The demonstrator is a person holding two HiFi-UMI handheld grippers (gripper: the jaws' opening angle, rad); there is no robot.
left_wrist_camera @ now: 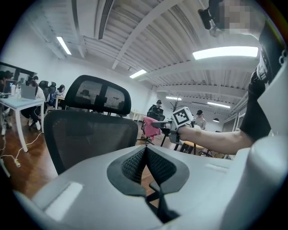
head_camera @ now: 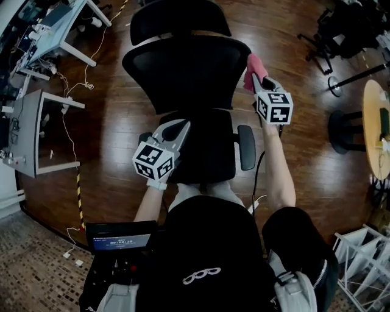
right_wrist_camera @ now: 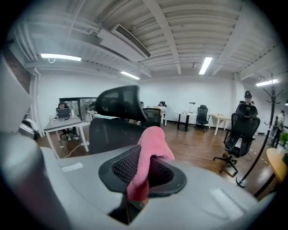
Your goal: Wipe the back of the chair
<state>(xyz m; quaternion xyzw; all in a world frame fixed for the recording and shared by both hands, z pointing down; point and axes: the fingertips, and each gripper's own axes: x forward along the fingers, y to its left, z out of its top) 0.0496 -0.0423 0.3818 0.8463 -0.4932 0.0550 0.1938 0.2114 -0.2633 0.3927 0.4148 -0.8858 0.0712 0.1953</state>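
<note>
Pink cloth (right_wrist_camera: 153, 139) is pinched between the pads of the right claw (right_wrist_camera: 146, 157). The jaws are closed on its lower fold, and the rest of the fabric rises and flops over past the tips.

In the head view, the right claw is held out at the upper right edge of the black mesh backrest (head_camera: 186, 70) of the chair (head_camera: 210, 152). The cloth sits just beside that edge; whether fabric touches mesh cannot be told. In the right gripper view the backrest stands to the left of the cloth, with the headrest (head_camera: 180, 18) above it.

The left claw (head_camera: 177, 127) hangs lower, over the left side of the seat. It is near the base of the backrest and well apart from the cloth. Its jaws are pressed together with nothing between them, and it points toward the backrest, which fills the left of its own view.

The chair's right armrest (head_camera: 246, 146) lies below the right claw. Under the chair is a dark wooden floor (head_camera: 109, 134).
</note>
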